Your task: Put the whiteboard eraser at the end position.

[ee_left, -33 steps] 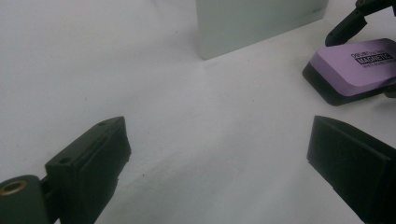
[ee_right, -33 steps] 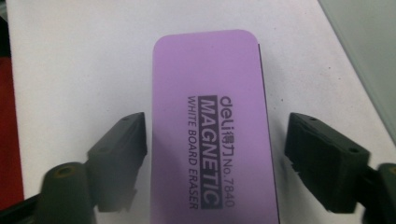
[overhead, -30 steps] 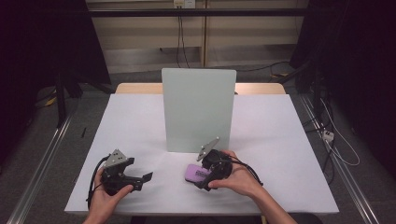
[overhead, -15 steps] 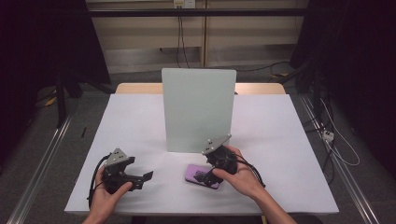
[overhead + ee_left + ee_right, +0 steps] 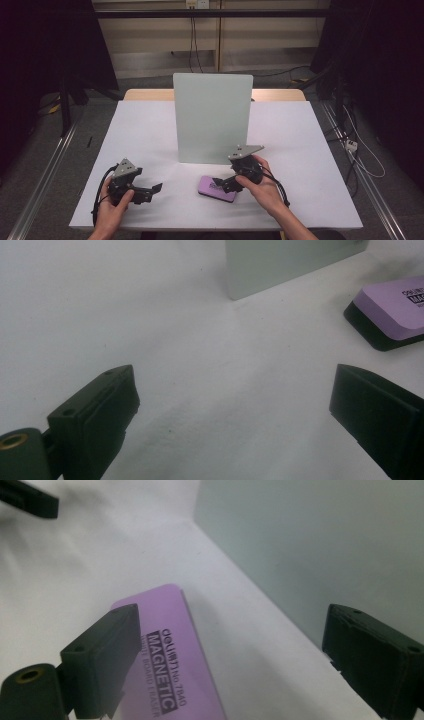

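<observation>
High view shows a white table (image 5: 150, 130) with a pale green board (image 5: 212, 117) standing upright near its middle. In front of the board, close to the near edge, a purple eraser (image 5: 218, 188) with a black underside lies flat on the table. The right gripper (image 5: 225, 182) is held by the person's right hand (image 5: 260, 182) just over the eraser's right end, and its jaws are spread apart, not pinching anything. The left gripper (image 5: 150, 192) is held by the left hand (image 5: 117, 202) at the left side of the table, well apart from the eraser, and its jaws are also spread wide with nothing between them. From the right gripper view, the eraser (image 5: 165, 655) lies below the left jaw and carries the printed word "MAGNETIC", while the board (image 5: 310, 545) rises just beside it. From the left gripper view, the eraser (image 5: 390, 310) is seen far at the upper right, near the lower corner of the board (image 5: 280, 262).
</observation>
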`<state>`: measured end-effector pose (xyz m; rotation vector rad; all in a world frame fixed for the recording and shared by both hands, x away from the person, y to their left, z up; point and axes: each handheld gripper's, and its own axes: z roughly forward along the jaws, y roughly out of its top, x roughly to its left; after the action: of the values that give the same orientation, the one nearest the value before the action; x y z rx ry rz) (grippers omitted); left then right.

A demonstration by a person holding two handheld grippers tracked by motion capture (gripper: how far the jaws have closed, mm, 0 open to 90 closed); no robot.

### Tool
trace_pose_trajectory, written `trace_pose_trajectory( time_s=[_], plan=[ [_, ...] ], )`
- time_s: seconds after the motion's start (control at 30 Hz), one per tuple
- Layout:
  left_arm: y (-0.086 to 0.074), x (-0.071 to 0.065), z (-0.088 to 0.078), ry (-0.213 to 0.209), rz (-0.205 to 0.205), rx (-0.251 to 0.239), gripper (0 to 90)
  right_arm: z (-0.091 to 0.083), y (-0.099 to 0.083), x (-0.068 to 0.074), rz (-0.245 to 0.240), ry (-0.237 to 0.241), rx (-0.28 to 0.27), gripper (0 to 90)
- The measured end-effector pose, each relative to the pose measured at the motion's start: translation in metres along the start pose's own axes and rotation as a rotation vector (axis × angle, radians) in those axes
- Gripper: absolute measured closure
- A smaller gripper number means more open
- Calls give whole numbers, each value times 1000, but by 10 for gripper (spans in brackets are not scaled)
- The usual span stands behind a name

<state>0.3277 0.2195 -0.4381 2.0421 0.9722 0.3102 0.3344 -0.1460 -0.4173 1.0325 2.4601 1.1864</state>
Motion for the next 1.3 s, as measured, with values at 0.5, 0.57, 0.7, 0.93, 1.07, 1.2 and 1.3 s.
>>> trace_pose_trajectory(
  time_s=[0.5, 0.57, 0.7, 0.93, 1.07, 1.2, 1.3],
  plan=[
    [-2, 2, -3, 34, -15, -18, 53, -27, -22, -12, 46, -135, -81, 97],
    [-2, 2, -3, 35, -11, -17, 52, -30, -25, -15, 65, -136, -83, 85],
    [-3, 2, -3, 46, -25, -20, 53, -37, -30, -19, 82, -162, -96, 80],
    [-3, 4, -5, 62, -38, -28, 53, -53, -45, -30, 112, -229, -114, 79],
    [-4, 4, -4, 71, -39, -31, 52, -61, -56, -37, 137, -241, -116, 77],
    [-4, 4, -5, 80, -44, -27, 52, -67, -67, -42, 147, -268, -122, 79],
    [-4, 3, -4, 84, -47, -33, 52, -71, -75, -45, 156, -292, -130, 79]
  ],
)
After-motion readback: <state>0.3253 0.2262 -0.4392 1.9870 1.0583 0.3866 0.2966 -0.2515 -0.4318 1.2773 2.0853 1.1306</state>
